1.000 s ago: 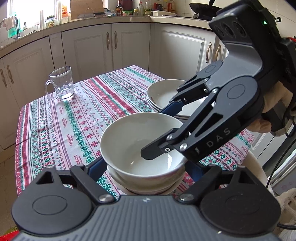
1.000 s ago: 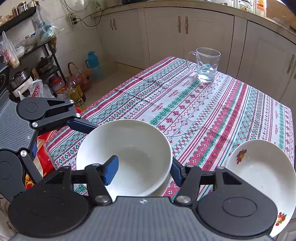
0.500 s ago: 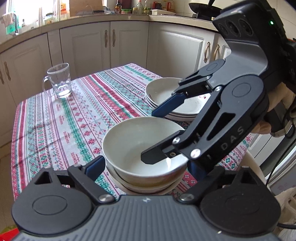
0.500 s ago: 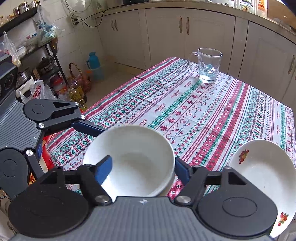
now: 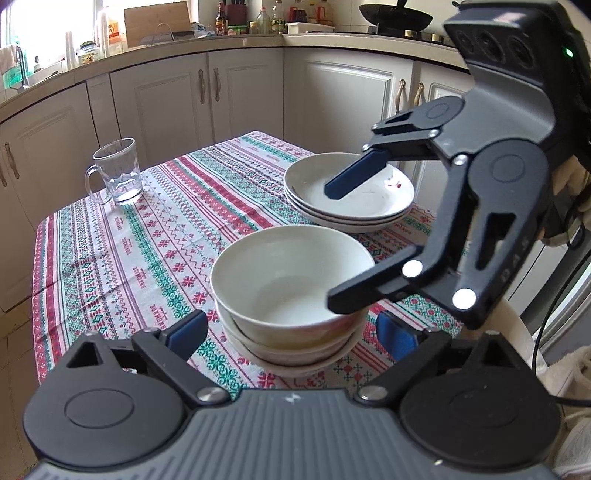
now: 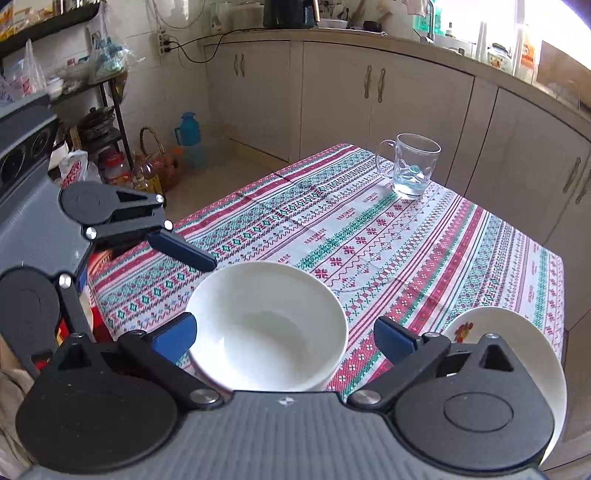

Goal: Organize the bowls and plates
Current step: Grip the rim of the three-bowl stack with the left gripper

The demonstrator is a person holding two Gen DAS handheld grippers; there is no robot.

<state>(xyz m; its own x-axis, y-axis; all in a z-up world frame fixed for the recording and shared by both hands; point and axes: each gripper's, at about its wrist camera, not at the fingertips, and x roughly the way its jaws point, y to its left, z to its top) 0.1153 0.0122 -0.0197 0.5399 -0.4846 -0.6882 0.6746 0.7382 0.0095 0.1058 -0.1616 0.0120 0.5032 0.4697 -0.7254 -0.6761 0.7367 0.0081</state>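
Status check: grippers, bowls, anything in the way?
Left gripper and right gripper opening, fingers clear of top bowl. Bowl nested on bowl stack. Plate stack beside it. Glass mug far off.

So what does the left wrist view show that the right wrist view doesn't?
Left only: the bowl stack's lower bowls, three nested plates, a pan on the counter.
Right only: a shelf rack, a blue jug on the floor.
Both: the top bowl, glass mug, tablecloth, and the left gripper and right gripper, jaws opening, touching nothing.
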